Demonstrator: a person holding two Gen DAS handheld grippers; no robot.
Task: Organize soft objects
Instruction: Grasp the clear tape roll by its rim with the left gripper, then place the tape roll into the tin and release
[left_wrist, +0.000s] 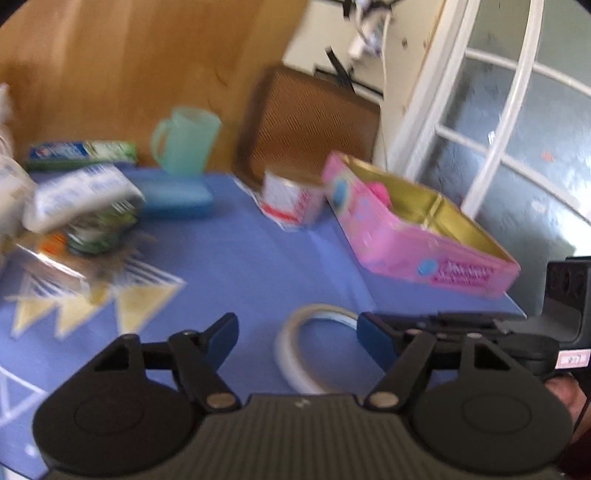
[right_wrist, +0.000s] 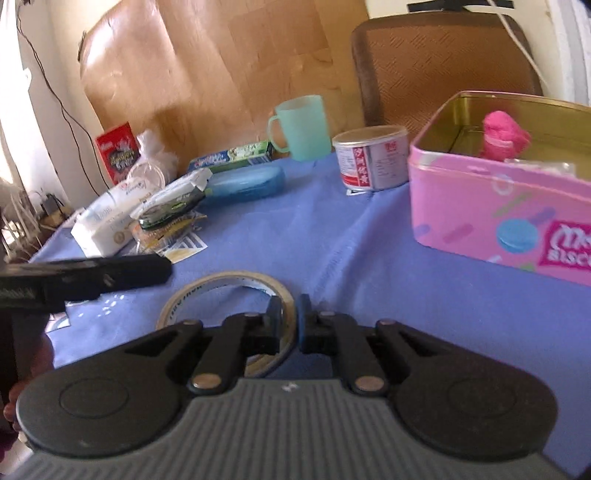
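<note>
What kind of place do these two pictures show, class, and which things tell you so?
Most likely a room in a home: a table under a blue cloth, cluttered with household items such as a mint-green plastic mug and a pink biscuit tin, with a brown chair pushed up behind it.

The right tongs (right_wrist: 290, 319) are pinched nearly closed on the rim of a flat ring of clear adhesive tape (right_wrist: 221, 286) lying on the counter's blue cloth (right_wrist: 314, 236). The left tongs (right_wrist: 122, 275) reach in from the left edge as a black bar just beside the tape ring. To the right stands an open pink biscuit tin (right_wrist: 491, 214) with a gold inside, holding a bright pink soft lump (right_wrist: 504, 134). Behind it sit a small round can with a red-and-white label (right_wrist: 371, 157), a mint-green plastic mug (right_wrist: 301, 127), a blue oblong case (right_wrist: 245, 182) and a toothpaste box (right_wrist: 231, 157). White wrapped packets (right_wrist: 110, 221) pile up at the left.
</note>
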